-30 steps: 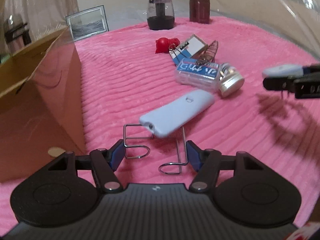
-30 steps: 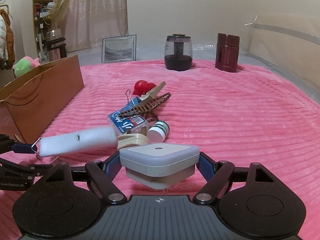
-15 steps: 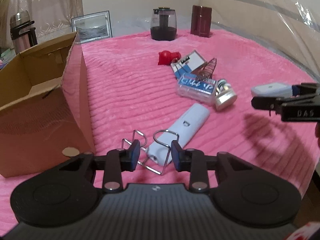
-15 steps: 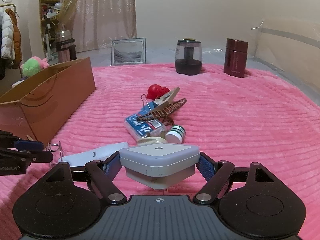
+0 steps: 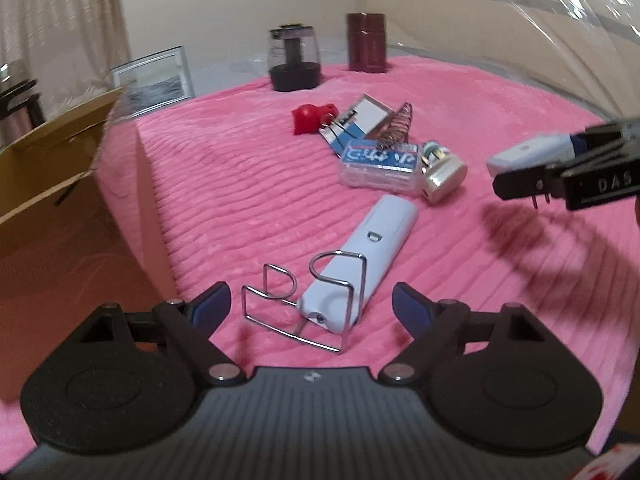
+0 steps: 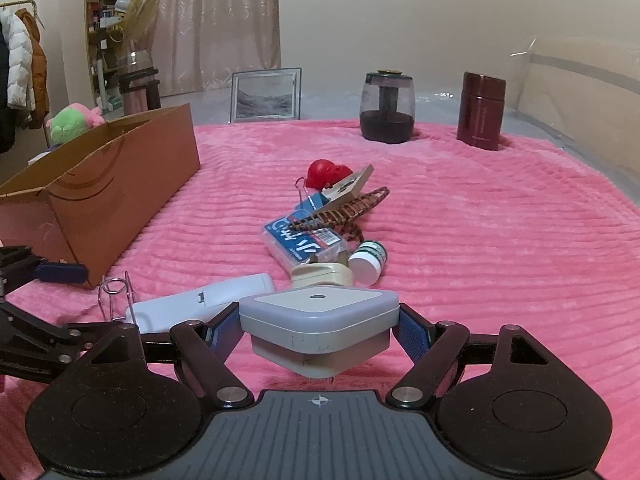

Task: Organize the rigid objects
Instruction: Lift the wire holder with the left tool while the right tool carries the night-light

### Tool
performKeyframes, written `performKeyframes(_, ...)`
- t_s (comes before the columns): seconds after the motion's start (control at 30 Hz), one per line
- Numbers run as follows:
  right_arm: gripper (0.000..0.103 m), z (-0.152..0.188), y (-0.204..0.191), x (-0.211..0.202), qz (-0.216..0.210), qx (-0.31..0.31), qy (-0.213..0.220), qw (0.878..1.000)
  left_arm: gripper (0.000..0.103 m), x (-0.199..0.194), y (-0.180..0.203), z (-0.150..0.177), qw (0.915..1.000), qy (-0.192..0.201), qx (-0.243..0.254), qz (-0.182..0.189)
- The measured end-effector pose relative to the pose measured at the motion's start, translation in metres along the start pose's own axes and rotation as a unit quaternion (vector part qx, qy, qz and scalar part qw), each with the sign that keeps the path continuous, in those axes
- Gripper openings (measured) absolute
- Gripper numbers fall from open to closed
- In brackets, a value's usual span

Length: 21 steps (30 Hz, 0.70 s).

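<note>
Pink ribbed blanket (image 5: 248, 184) supports the white wire-handled device (image 5: 360, 264); the left gripper (image 5: 311, 305) has just opened, pads clear of it. Right gripper (image 6: 319, 329) clamps a square white plug unit (image 6: 318, 320).

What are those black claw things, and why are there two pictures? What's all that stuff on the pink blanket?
They are grabbing tools, one in each of a person's hands, with a little camera on each looking out over its two fingers. That gives two pictures of one pink blanket.

The left claw is open; its jaws have just been opening. A long white gadget with wire hooks lies between them, not gripped.

The right claw squeezes a square white plug-in box.

Further off lies a small pile: a red toy, a clear case with a blue label and a little bottle. A cardboard box stands on the left.
</note>
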State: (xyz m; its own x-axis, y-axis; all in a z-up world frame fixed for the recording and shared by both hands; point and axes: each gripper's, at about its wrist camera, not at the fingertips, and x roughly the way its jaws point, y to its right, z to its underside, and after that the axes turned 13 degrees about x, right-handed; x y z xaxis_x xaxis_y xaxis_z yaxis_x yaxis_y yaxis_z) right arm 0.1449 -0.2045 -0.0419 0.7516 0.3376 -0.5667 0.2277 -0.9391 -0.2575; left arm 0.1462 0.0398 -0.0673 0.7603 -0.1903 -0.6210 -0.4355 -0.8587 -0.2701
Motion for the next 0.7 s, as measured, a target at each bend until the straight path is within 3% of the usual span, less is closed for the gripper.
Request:
performKeyframes(0.2, 0.077, 0.004, -0.004, 0.008, 0.001, -0.001, -0.009, 1.000, 0.083, 0.016, -0.003, 0.002, 0.9992, -0.008, 0.037, 0.013)
performKeyframes(0.27, 0.077, 0.006, -0.005, 0.010, 0.000, -0.002, -0.011, 1.000, 0.075, 0.019, -0.003, 0.004, 0.9987, -0.016, 0.044, 0.018)
performKeyframes(0.33, 0.077, 0.007, -0.007, 0.010, -0.001, -0.003, -0.012, 1.000, 0.070, 0.020, -0.004, 0.006, 0.9988, -0.022, 0.035, 0.027)
performKeyframes(0.7, 0.077, 0.008, -0.008, 0.008, 0.002, -0.007, -0.010, 1.000, 0.070, 0.004, 0.008, 0.011, 0.9983, -0.021, 0.006, 0.054)
